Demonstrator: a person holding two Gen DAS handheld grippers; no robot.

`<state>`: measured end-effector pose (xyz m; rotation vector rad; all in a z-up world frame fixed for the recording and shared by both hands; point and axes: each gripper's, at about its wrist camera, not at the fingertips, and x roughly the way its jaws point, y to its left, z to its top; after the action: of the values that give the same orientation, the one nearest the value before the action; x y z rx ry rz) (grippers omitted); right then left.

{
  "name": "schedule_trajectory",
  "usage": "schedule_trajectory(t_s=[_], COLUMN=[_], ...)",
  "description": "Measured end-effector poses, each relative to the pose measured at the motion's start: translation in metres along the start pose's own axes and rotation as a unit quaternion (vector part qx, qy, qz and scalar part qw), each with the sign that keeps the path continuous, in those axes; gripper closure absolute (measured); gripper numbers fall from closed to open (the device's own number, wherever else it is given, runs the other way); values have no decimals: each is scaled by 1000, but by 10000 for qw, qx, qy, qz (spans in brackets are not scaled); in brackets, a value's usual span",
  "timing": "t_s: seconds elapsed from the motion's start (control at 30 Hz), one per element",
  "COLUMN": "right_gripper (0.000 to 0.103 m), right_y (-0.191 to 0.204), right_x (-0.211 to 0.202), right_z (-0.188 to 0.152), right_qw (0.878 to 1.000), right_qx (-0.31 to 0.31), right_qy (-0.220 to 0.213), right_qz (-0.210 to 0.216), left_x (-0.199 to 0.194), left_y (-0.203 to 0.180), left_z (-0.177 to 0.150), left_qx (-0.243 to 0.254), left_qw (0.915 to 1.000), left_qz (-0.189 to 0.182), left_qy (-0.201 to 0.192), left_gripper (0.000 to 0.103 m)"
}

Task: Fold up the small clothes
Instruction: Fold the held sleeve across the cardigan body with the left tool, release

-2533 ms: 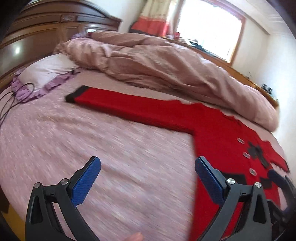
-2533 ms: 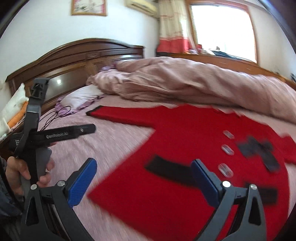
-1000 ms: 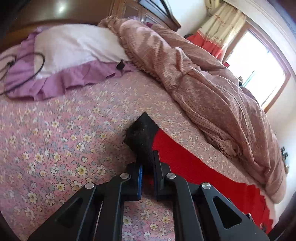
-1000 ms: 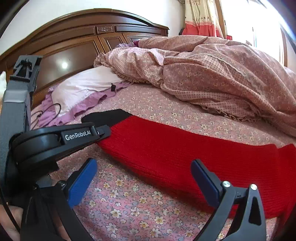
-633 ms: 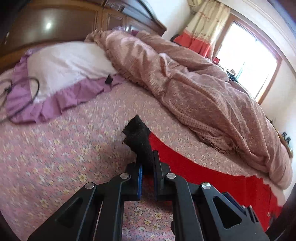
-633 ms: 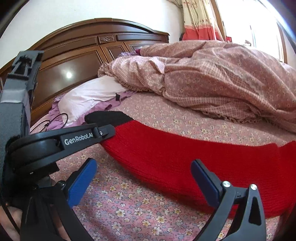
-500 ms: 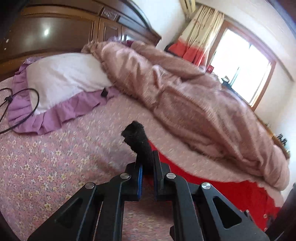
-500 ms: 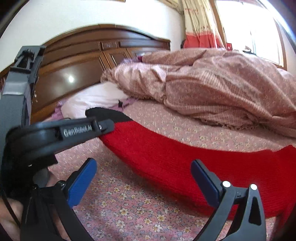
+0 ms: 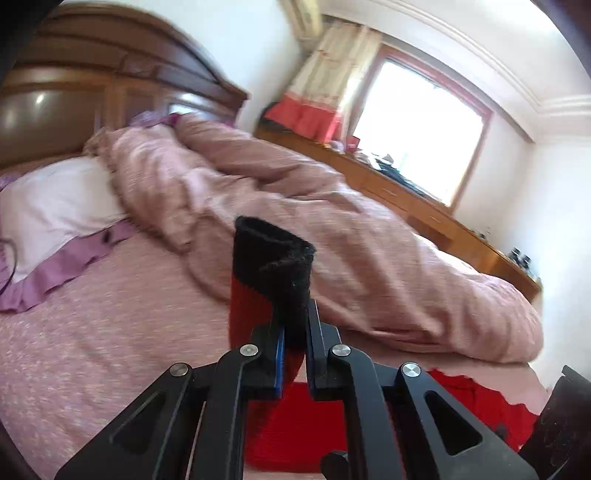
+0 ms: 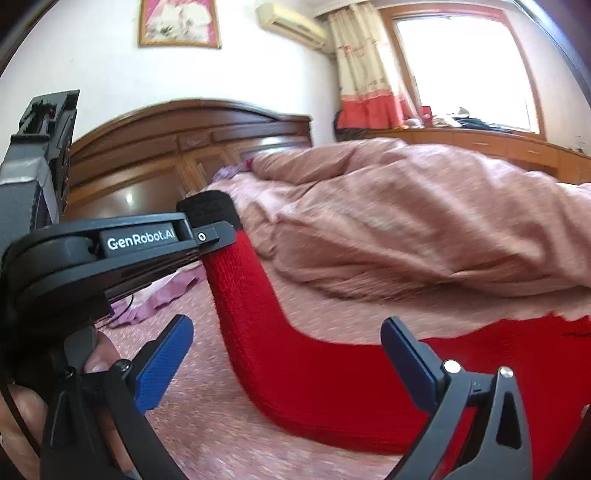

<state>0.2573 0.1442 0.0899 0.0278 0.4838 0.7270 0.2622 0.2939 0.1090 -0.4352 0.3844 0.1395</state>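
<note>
Red knit sleeve [image 10: 255,317] now lifted clear of the bed, where a second ago its black cuff [image 9: 275,258] was only pinched low against the sheet; the left gripper [image 9: 293,350] has raised it so the sleeve stands up in an arc, cuff on top, jaws clamped narrow on the fabric just below the cuff. Rest of the red garment [image 10: 498,369] still lies flat on the bed, body off toward the right. Right gripper [image 10: 284,354] hovers just in front of the sleeve's lower bend, jaws wide, holding nothing, same as before. Reads as the start of the sleeve fold: cuff is up and free to be carried across onto the garment body; nothing folded yet. Sleeve is soft and droops, so it will likely sag or twist as it travels. Surface is a pink floral bedsheet [image 9: 92,332], soft, with a rumpled pink duvet [image 9: 332,229] heaped behind the garment and a white pillow with purple frill [image 9: 55,206] at the dark wooden headboard [image 10: 177,147]. Room: bright window [image 10: 461,62] with cream-and-red curtain [image 10: 365,74], wall air conditioner [image 10: 291,18], framed picture [image 10: 179,22], long wooden cabinet [image 9: 424,206] under the window.
</note>
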Motion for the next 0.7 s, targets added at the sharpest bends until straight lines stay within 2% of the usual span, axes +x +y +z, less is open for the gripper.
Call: schedule_trajectory(t_s=[0.17, 0.37, 0.5, 0.7], right_gripper=[0, 0, 0, 0], right_y=[-54, -129, -186, -263], right_x=[-58, -136, -177, -212], right_z=[16, 20, 13, -11], right_qw=[9994, 9966, 9943, 9913], right_qx=[227, 32, 67, 460], right_qy=[-121, -142, -31, 125], right_qz=[-249, -807, -1063, -1223], left_x=[-2, -2, 12, 37], left_y=[-88, -206, -263, -335], left_z=[-8, -58, -89, -136], left_qx=[510, 1271, 1222, 1378], left_qw=[9980, 9889, 9856, 9793], left_qz=[-337, -634, -950, -1166], left_qy=[131, 428, 685, 912], left_gripper=[101, 101, 101, 101])
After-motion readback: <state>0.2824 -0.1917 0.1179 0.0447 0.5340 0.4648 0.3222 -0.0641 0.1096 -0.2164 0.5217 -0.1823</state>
